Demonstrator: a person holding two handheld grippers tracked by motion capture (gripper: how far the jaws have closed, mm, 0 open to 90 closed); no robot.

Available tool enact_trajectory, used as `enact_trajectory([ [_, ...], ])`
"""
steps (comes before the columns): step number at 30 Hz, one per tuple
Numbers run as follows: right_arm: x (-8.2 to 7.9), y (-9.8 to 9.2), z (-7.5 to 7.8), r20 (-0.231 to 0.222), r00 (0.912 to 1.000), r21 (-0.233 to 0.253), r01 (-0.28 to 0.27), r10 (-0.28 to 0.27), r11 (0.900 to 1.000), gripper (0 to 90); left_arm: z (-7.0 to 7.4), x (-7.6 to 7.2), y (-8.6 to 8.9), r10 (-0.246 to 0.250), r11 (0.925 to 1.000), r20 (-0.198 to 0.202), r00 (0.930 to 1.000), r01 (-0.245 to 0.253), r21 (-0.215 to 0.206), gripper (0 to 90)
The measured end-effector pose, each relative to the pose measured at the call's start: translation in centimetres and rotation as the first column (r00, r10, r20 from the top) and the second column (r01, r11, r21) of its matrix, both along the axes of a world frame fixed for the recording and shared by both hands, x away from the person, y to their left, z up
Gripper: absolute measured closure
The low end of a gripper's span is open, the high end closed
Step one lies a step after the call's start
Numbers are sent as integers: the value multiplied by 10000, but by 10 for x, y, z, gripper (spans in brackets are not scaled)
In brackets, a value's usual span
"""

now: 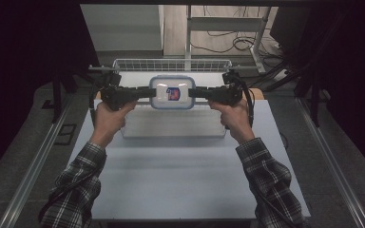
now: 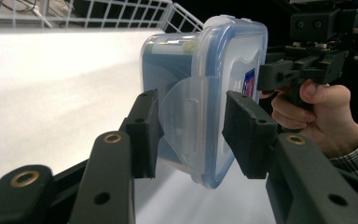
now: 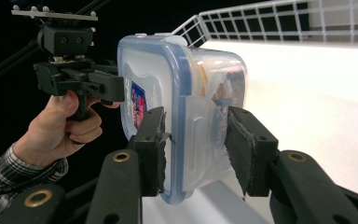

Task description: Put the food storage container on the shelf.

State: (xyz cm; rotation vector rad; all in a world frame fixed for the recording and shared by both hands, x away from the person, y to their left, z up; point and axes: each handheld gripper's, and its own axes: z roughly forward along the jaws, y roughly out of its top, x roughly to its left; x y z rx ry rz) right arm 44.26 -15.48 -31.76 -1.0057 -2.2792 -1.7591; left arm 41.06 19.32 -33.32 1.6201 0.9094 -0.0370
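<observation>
A clear plastic food box with a blue-rimmed snap lid and a red-and-blue label hangs above the white tray, lid up. My left gripper clamps its left end and my right gripper its right end. In the left gripper view the box stands between the jaws of the left gripper, pads pressed across the side latch flap. The right gripper view shows the box held the same way by the right gripper. Something brown shows inside the box.
A white wire basket runs along the table's far edge, just behind the box. A pale tray or sheet lies under the box. The grey table stretches toward the person. Stands, cables and dark frames surround the table.
</observation>
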Motion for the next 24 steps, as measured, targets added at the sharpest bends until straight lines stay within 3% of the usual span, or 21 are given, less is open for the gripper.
enact_trajectory([
  [7,23,-3,4,-140,9994,-63,307,-307,9995,576,-5,25,-5,91,9991,-300,9995,-103,-400,564],
  [14,43,-5,0,-515,9975,45,493,-490,9988,574,-12,44,-7,239,9978,-578,9980,-274,-610,563],
  [21,53,-3,-12,-939,9944,82,492,-483,9988,569,-20,49,-5,452,9976,-644,9969,-485,-500,555],
  [24,54,-2,-14,-930,9935,130,666,-651,9977,561,-18,49,-8,560,9982,-609,9966,-570,-158,531],
])
